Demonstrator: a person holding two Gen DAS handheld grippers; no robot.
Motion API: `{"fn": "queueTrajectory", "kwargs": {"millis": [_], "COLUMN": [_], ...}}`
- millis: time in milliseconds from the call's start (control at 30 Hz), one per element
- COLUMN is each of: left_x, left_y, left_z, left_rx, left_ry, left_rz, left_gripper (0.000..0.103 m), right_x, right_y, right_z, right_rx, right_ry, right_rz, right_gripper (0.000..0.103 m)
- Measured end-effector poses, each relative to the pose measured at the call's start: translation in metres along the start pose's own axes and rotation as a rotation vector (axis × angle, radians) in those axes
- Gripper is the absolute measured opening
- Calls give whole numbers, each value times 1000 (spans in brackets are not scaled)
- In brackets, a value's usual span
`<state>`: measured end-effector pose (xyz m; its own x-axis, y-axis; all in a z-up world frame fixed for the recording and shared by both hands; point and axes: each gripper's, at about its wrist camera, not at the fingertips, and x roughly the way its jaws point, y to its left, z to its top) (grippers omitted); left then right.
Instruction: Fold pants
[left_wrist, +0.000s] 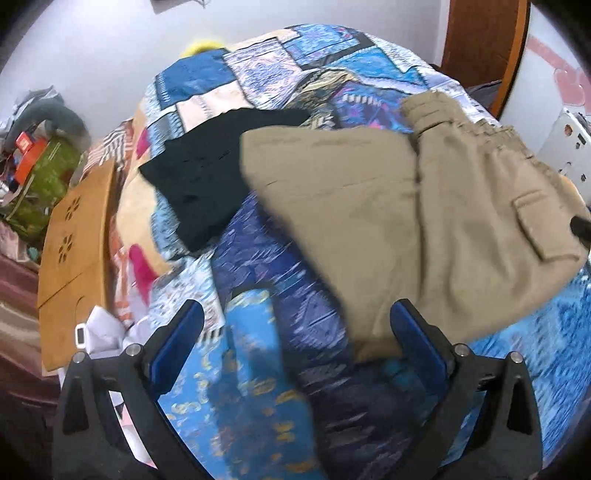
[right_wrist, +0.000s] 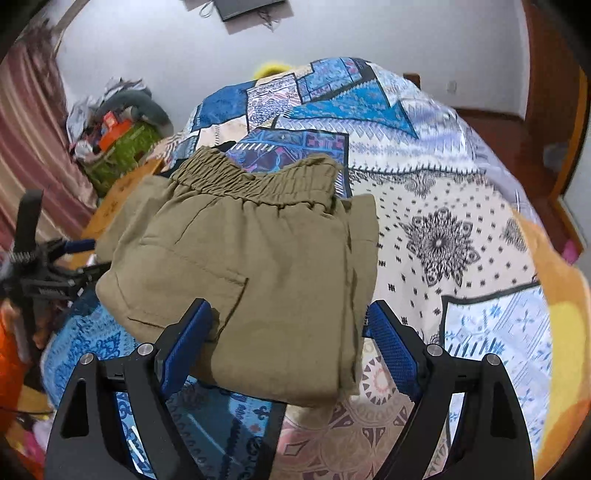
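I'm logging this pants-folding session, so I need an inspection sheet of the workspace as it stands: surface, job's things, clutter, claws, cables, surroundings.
Surface: bed with patchwork bedspread, blue, white and orange patterns.
Job's things: khaki pants lying folded on the spread, elastic waistband at the far end, pocket on top.
Clutter: black garment beside the pants; wooden board at the bed's edge; white paper near it.
Claws: left claw open, nothing between its pads; right claw open, its pads either side of the pants' near end, not pressing.
Cables: nothing seen.
Surroundings: white wall, striped curtain, green box piled with oddments, wooden door frame.
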<state>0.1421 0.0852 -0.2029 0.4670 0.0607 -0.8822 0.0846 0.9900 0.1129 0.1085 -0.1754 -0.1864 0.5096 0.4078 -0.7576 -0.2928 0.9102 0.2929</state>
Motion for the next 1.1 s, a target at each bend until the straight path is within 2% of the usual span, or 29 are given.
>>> {"fn": "queueTrajectory", "kwargs": {"millis": [100, 133, 200, 267, 433, 500, 533, 600, 633, 700, 767, 900, 1000, 1100], "left_x": [1, 2, 2, -6, -51, -60, -65, -66, -63, -54, -42, -16, 9, 7], "left_y": [16, 22, 29, 34, 25, 13, 3, -13, -23, -36, -52, -77, -86, -76], "left_z": [-6, -8, -9, -6, 17, 31, 38, 51, 58, 68, 75, 76, 69, 65], "left_rx": [-22, -23, -22, -51, -109, -95, -78, -36, -14, 6, 32, 103, 138, 101], "left_ry": [12, 19, 30, 15, -172, -226, -254, -276, -265, -237, -207, -138, -77, -85], "left_rz": [24, 59, 89, 69, -48, -72, -91, -126, -149, -206, -253, -283, -216, -217], "left_gripper": [103, 101, 90, 89, 89, 88, 85, 55, 48, 31, 28, 27, 28, 29], "right_x": [-6, -8, -13, -17, -32, -34, -32, -27, -23, -12, 2, 30, 43, 39], "right_y": [0, -1, -2, -3, 2, 8, 10, 17, 21, 29, 36, 42, 37, 20], "right_z": [-2, -2, -2, 0, 16, 25, 29, 37, 40, 44, 48, 47, 43, 39], "right_rx": [-8, -12, -24, -33, -64, -78, -84, -99, -111, -137, -166, -219, -236, -209], "right_ry": [-16, -22, -29, -50, -117, -131, -133, -131, -126, -105, -73, 13, 56, 56], "right_rz": [-20, -30, -45, -66, -53, -30, -16, 13, 28, 47, 59, 48, 13, -20], "right_gripper": [78, 76, 74, 74, 73, 65, 63, 51, 47, 33, 29, 27, 26, 21]}}
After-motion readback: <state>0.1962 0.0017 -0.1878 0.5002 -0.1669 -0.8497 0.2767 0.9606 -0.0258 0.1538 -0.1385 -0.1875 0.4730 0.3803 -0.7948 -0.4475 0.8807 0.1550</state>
